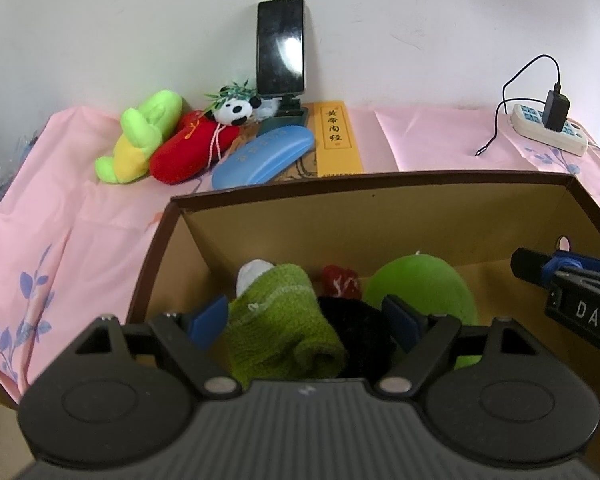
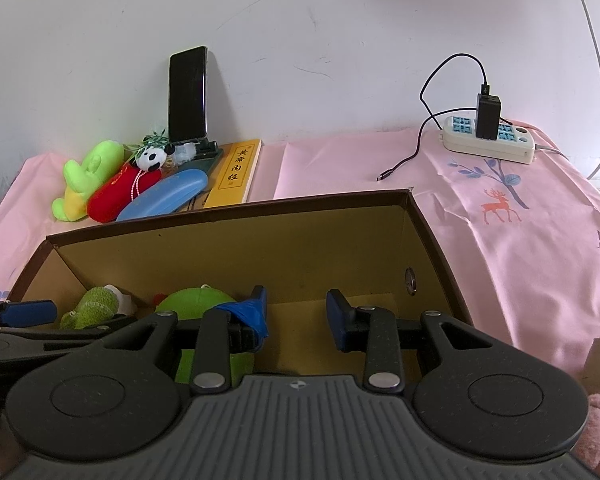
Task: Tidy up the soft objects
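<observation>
hovering over the cardboard box (image 1: 380, 216), the left hand-held gripper (image 1: 304, 320) has its jaws wide apart around the fuzzy green toy (image 1: 280, 320), not squeezing it. the right hand-held gripper (image 2: 296, 316) is partly open and holds nothing. more soft toys, a green plush (image 1: 140, 140) and a red panda plush (image 1: 196, 144), lie on the pink table (image 1: 80, 220) by the wall. reaching for them could bump the phone (image 1: 281, 46) off its stand.

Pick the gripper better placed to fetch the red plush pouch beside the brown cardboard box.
Left, probably. The left gripper is open over the box's left end, nearest the pouch; the right gripper sits farther right.
</observation>
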{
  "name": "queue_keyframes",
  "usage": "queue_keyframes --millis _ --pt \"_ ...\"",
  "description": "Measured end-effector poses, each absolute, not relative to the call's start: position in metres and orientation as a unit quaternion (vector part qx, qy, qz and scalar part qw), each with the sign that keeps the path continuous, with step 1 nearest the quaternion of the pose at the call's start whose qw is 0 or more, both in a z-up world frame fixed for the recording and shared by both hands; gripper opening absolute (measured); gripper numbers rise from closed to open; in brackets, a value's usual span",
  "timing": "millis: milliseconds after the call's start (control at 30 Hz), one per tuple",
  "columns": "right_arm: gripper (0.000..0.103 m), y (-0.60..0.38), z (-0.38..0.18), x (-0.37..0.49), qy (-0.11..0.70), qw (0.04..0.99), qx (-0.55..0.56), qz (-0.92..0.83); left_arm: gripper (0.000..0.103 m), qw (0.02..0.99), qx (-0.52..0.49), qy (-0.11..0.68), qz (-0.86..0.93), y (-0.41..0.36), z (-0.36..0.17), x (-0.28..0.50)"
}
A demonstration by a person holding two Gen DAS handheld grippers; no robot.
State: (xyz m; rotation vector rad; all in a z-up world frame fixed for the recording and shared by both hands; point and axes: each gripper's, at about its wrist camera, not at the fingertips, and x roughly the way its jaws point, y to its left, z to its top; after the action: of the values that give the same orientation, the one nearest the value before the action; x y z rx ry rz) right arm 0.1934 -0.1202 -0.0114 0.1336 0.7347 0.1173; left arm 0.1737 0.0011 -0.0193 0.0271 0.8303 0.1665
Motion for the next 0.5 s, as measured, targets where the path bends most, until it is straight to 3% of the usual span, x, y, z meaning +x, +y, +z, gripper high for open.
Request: queue_keyframes --millis 500 --pt "0.016 -0.1192 -0.0106 0.1923 0.357 0.930 0.066 0.051 0.084 0.912 0.019 0.403 0.077 0.0003 -0.0204 0.1747"
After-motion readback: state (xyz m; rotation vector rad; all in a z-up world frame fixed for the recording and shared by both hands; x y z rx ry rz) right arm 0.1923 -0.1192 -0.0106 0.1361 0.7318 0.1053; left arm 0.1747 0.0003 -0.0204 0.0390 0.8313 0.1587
